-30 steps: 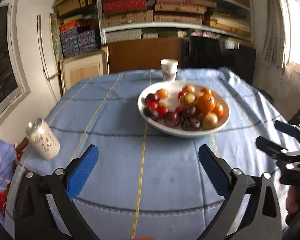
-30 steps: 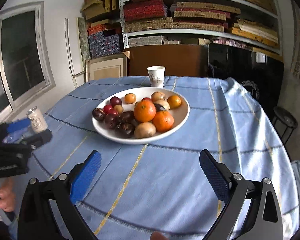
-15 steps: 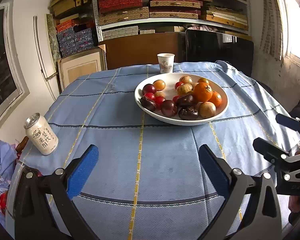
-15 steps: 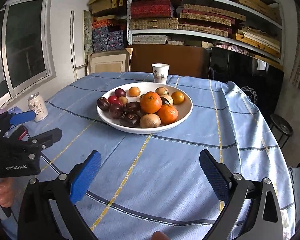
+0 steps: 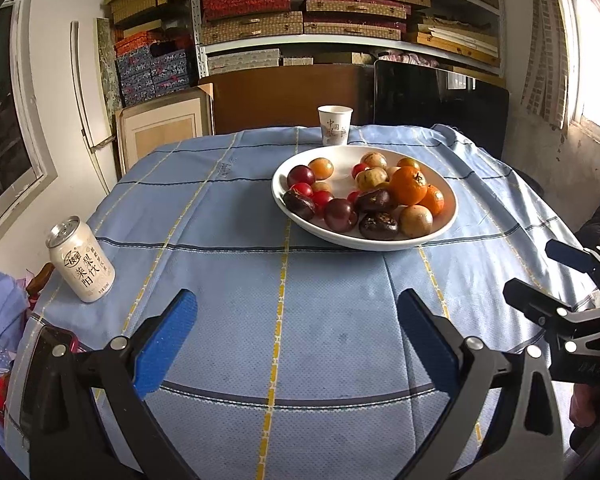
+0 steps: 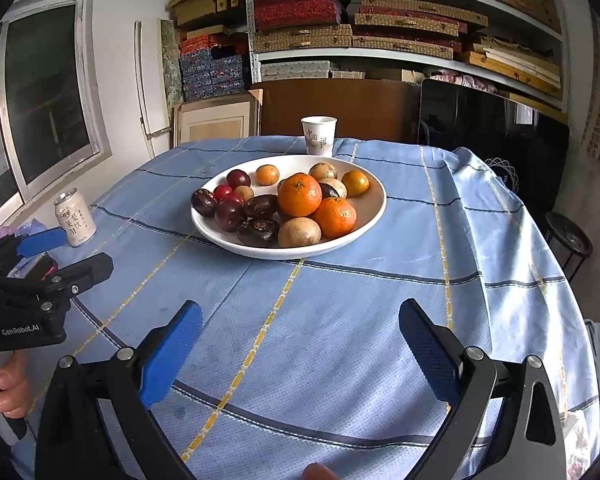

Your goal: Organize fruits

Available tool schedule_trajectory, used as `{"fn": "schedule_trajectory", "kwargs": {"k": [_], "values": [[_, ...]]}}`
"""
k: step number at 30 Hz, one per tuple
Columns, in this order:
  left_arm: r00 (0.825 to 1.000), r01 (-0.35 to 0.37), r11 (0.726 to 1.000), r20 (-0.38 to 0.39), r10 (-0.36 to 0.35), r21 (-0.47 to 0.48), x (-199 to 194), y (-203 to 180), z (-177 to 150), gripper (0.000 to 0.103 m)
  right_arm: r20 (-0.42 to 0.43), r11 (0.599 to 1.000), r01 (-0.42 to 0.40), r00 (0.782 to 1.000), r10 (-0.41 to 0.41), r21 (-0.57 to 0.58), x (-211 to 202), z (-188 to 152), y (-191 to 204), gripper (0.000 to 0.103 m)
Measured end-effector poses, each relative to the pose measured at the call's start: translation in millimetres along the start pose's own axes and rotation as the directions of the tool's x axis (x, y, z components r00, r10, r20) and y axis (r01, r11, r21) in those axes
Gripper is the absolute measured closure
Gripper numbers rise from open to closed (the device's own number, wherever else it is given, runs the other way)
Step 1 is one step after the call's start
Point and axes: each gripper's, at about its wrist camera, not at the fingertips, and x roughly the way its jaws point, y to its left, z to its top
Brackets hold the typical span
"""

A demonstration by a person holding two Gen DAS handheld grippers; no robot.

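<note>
A white bowl (image 5: 448, 216) (image 6: 376, 216) stands past the middle of the blue-clothed table. It holds mixed fruit: two oranges (image 5: 409, 185) (image 6: 300, 194), dark purple mangosteens (image 5: 379, 225) (image 6: 259, 231), red plums (image 5: 341, 214) (image 6: 229, 214) and tan round fruits (image 5: 416, 221) (image 6: 299, 233). My left gripper (image 5: 296, 330) is open and empty over the table's near edge. My right gripper (image 6: 300, 338) is open and empty, to the right of the left one. Each shows at the side of the other's view, the right gripper in the left wrist view (image 5: 548, 276) and the left gripper in the right wrist view (image 6: 66, 252).
A white drink can (image 5: 81, 261) (image 6: 75, 217) stands at the table's left edge. A paper cup (image 5: 334, 125) (image 6: 319, 136) stands behind the bowl. Shelves of boxes (image 5: 300, 12), a brown cabinet and a dark panel line the back wall. A black stool (image 6: 568, 240) stands at the right.
Both grippers have drawn back and lowered, so the bowl sits farther off and more of the near tablecloth shows. Both stay open and empty.
</note>
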Motion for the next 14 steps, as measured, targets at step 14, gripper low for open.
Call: {"fn": "schedule_trajectory", "kwargs": {"k": [14], "values": [[0.999, -0.046, 0.999, 0.029, 0.045, 0.021, -4.6, -3.5, -1.8, 0.005, -0.005, 1.0, 0.006, 1.0, -0.006, -0.001, 2.0, -1.1, -1.3, 0.004]]}}
